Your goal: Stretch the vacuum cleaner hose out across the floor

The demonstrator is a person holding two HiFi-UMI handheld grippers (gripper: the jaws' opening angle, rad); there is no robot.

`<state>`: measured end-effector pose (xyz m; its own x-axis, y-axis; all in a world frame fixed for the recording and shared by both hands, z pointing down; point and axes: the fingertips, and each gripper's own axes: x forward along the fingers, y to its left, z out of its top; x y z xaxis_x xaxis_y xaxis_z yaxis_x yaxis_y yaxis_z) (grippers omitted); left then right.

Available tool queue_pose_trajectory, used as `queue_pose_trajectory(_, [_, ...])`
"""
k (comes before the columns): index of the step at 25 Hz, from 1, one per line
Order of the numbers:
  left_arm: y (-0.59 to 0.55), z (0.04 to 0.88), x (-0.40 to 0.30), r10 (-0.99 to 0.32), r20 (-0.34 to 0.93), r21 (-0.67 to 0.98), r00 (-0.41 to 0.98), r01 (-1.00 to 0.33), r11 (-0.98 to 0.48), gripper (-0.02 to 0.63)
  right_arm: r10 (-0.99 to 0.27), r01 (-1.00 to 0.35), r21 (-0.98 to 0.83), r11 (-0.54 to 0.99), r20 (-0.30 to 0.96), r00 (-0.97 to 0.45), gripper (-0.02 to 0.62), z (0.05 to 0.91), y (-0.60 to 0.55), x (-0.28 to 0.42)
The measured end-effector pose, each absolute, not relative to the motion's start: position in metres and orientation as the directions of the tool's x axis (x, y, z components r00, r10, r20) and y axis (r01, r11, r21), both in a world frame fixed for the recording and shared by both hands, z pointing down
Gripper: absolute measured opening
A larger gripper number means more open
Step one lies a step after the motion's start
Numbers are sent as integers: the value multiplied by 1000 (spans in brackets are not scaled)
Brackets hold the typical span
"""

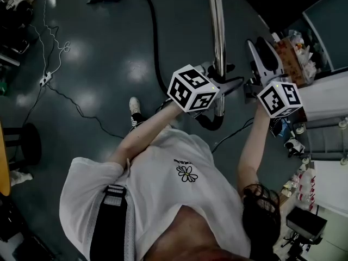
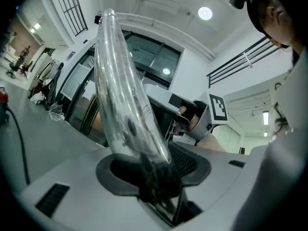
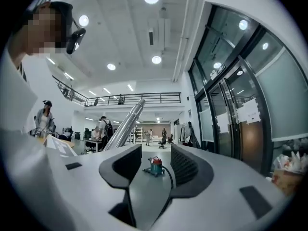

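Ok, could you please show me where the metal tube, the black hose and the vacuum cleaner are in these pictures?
metal tube (image 1: 217,31): head view, middle of its shiny shaft.
black hose (image 1: 154,42): head view, the curve lying on the floor.
vacuum cleaner (image 3: 155,166): right gripper view, its teal body.

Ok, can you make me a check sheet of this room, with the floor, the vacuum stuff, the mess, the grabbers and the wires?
Surface: dark, shiny floor.
Job's things: black hose curving over the floor; metal tube; vacuum cleaner far off.
Clutter: cardboard box full of bits at the right edge.
Grippers: left gripper shut on the metal tube; right gripper open, nothing in it.
Cables: white cable with a power strip; thin black cable.
Surroundings: glass doors; people at desks.
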<state>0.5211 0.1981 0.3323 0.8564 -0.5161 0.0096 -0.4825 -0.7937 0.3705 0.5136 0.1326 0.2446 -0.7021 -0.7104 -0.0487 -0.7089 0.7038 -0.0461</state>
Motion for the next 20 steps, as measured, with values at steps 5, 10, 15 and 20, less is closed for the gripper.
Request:
queue_pose_trajectory(5, [197, 336, 518, -524, 22, 362, 851, -496, -789, 190, -709, -709, -1, 705, -18, -705, 207, 252, 134, 504])
queue_pose_trajectory(10, [199, 332, 513, -524, 6, 377, 852, -487, -787, 190, -700, -699, 53, 713, 3, -714, 207, 251, 138, 493])
queue_pose_trajectory(15, [195, 335, 510, -535, 18, 375, 844, -502, -779, 190, -695, -693, 66, 718, 7, -719, 207, 251, 134, 492])
queue_pose_trajectory(20, [205, 347, 503, -539, 30, 395, 842, -505, -767, 190, -690, -687, 75, 722, 20, -723, 207, 255, 140, 487])
